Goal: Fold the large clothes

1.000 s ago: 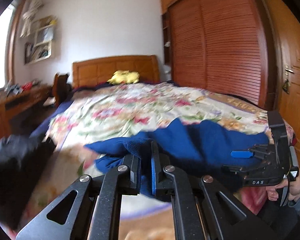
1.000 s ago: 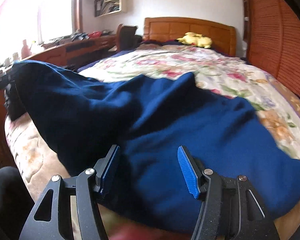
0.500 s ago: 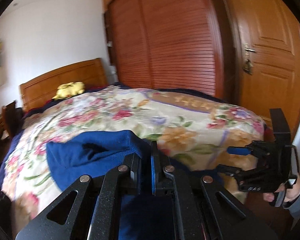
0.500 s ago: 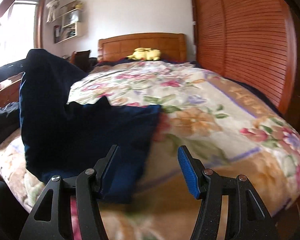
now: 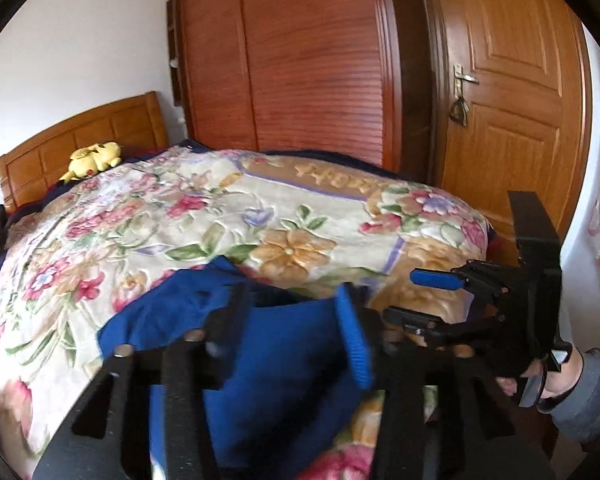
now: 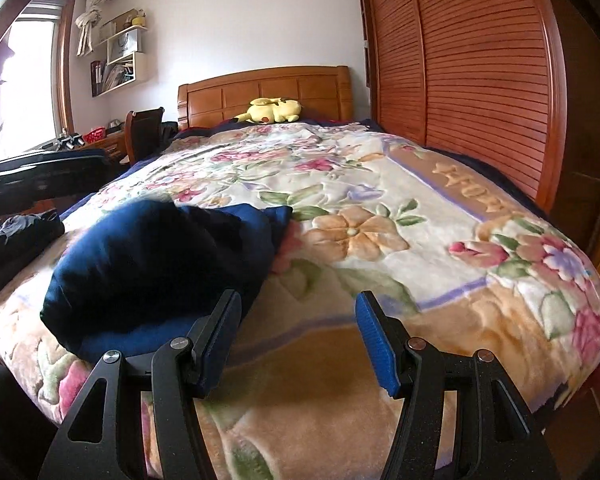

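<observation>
A dark blue garment (image 5: pixel 260 360) lies bunched near the foot of the floral bedspread (image 5: pixel 220 220). My left gripper (image 5: pixel 296 340) is open just above it, jaws apart and motion-blurred, with cloth showing between them. In the right wrist view the garment (image 6: pixel 160 260) is a folded heap on the left of the bed. My right gripper (image 6: pixel 298 340) is open and empty over the bed's front edge, to the right of the heap. It also shows in the left wrist view (image 5: pixel 440 300), held in a hand at right.
A yellow plush toy (image 6: pixel 272 110) lies by the wooden headboard (image 6: pixel 260 88). Louvred wardrobe doors (image 6: pixel 460 80) run along the right of the bed, and a wooden door (image 5: pixel 512 100) stands beyond. A chair and cluttered desk (image 6: pixel 100 140) stand at left by the window.
My left gripper, shut on the garment before, has opened and let it go. The garment was swung over and now lies folded at the bed's foot. My right gripper stayed open.
</observation>
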Available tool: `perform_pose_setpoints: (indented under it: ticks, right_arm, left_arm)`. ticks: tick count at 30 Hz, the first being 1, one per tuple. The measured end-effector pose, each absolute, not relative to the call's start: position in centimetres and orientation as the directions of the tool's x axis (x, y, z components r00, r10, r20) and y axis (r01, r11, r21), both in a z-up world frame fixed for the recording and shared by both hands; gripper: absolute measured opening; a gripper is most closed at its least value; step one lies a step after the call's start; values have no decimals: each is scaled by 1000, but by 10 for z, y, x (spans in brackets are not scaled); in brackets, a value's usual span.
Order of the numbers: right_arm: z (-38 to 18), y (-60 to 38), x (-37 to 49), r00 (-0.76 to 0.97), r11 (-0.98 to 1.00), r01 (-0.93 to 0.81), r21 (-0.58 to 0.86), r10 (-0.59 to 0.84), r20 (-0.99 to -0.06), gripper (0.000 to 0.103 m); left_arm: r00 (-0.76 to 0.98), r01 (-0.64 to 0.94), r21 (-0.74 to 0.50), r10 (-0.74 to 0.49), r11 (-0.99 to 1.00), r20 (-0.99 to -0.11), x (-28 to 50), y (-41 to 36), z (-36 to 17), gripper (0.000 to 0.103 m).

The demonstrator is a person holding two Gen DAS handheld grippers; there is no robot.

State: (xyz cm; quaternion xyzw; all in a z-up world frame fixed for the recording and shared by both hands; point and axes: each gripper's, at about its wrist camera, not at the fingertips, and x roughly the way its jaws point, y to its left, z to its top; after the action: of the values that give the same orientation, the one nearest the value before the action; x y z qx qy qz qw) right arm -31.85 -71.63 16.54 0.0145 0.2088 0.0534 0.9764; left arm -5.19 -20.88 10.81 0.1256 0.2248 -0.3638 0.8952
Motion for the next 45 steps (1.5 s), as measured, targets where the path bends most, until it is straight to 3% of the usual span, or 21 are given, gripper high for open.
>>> perform_pose_setpoints:
  ticks: [3, 6, 16, 29, 38, 45]
  right_arm:
    - [169, -711, -313, 911, 994, -105, 41, 113, -396, 62]
    - [177, -703, -311, 919, 994, -109, 27, 111, -379, 62]
    - [210, -669, -305, 938, 990, -137, -26, 121, -325, 62]
    - [225, -649, -306, 957, 995, -85, -59, 65, -284, 62]
    - [217, -616, -284, 920, 980, -146, -133, 86, -383, 62]
    - [159, -626, -254, 801, 980, -157, -121, 55, -596, 62]
  left_arm:
    - [666, 674, 53, -575, 737, -475, -46, -184, 107, 75]
    - [696, 627, 27, -545, 778, -467, -39, -150, 101, 79]
    - [775, 454, 9, -390, 891, -498, -18, -69, 54, 79]
    - [776, 416, -49, -383, 908, -501, -9, -32, 19, 79]
    - [768, 426, -68, -400, 902, -501, -6, -20, 2, 79]
    - [751, 449, -63, -415, 891, -514, -9, -22, -4, 79]
